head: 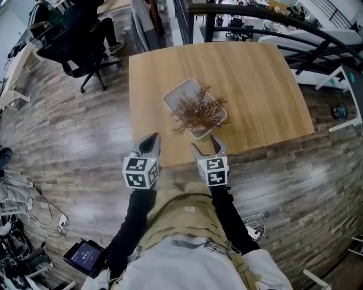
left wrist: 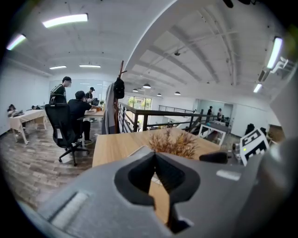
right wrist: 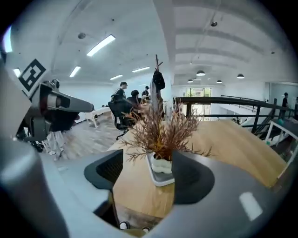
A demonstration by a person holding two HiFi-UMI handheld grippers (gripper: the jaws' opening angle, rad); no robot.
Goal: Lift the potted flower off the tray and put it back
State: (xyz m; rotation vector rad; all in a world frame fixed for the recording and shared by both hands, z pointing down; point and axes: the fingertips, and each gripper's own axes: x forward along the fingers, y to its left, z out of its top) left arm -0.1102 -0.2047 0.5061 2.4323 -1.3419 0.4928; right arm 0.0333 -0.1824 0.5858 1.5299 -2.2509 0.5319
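A potted flower (head: 198, 110) with dry reddish-brown sprigs stands in a small white pot on a pale tray (head: 176, 93) near the front of the wooden table (head: 255, 79). Both grippers hover at the table's near edge, short of the tray and touching nothing. My left gripper (head: 151, 143) has its jaws together, tips meeting (left wrist: 155, 158), with the flower (left wrist: 174, 144) beyond them. My right gripper (head: 205, 145) is open (right wrist: 149, 174). Its view looks between the jaws at the pot (right wrist: 161, 163) and the tray (right wrist: 160, 180) further off, with nothing between the pads.
People sit on black office chairs (head: 79, 51) at the upper left. A dark railing (head: 255, 14) runs behind the table, and white desk frames (head: 346, 96) stand at the right. Cables and a small device (head: 85, 255) lie on the wood floor at the lower left.
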